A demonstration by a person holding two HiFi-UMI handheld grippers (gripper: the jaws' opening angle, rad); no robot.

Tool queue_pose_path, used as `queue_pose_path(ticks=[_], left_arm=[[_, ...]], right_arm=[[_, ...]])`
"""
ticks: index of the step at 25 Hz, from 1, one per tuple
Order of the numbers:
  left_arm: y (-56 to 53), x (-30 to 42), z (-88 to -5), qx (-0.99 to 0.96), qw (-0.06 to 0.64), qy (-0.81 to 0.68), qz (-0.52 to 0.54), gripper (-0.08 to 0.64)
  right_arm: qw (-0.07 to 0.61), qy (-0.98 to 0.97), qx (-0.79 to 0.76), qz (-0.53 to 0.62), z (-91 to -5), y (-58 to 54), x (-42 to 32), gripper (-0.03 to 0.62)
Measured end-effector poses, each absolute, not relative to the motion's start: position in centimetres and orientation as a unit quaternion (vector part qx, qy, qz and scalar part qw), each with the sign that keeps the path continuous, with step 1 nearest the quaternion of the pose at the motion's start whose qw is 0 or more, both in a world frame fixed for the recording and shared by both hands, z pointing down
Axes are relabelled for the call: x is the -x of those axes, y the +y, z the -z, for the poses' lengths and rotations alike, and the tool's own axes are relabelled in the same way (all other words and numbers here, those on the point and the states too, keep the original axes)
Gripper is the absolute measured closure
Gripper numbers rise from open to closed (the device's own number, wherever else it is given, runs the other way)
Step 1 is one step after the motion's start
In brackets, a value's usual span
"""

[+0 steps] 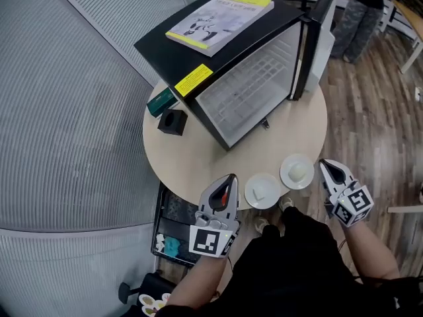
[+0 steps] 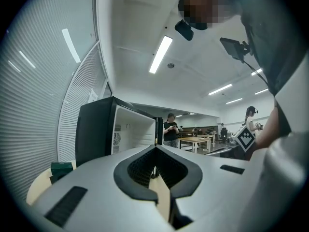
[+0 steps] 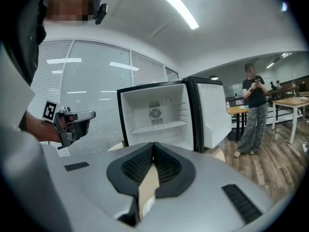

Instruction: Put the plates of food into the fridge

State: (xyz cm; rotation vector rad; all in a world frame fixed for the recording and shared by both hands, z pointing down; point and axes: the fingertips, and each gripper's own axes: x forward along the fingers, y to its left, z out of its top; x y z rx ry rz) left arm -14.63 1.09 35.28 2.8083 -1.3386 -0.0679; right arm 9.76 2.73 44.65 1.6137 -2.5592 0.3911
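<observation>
Your left tongs (image 1: 229,179) and your right tongs (image 1: 328,169) are both pinched shut, and neither one holds anything.

From the camera on your head, you can see two white plates near the front edge of the round table (image 1: 192,160). The left plate (image 1: 262,191) has a small white bit of food on it. The right plate (image 1: 297,171) has a pale round bit of food on it. Your left tongs are just beside the left plate, on its left. Your right tongs are just beside the right plate, on its right. I see no touching. The plates sit in front of the black fridge (image 1: 198,48), not in it. The fridge door (image 1: 318,35) is wide open and the inside is white. A yellow book (image 1: 221,13) lies on top of the fridge. A green box (image 1: 160,102) and a small black box (image 1: 173,121) sit on the table by the fridge's left side.

From the left tongs' camera, the left tongs (image 2: 155,149) have their tips pressed together with nothing in between. Past them you see the fridge (image 2: 96,129) from the side and the green box (image 2: 61,168) low on the left.

From the right tongs' camera, the right tongs (image 3: 153,145) are shut too, with nothing in them. They point at the open fridge (image 3: 154,112). Your left tongs (image 3: 77,121) show at the left.
</observation>
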Motion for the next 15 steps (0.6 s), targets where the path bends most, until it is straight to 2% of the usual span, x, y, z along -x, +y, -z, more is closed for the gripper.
queue_pose_path(ticks=[15], left_arm=[[-3.3,8.2,-39.7,-0.919,0.008,-0.393,-0.022,0.558]], right_arm=[[0.037,-0.78,-0.582,-0.228,-55.4,5.9,-15.5,0.598]])
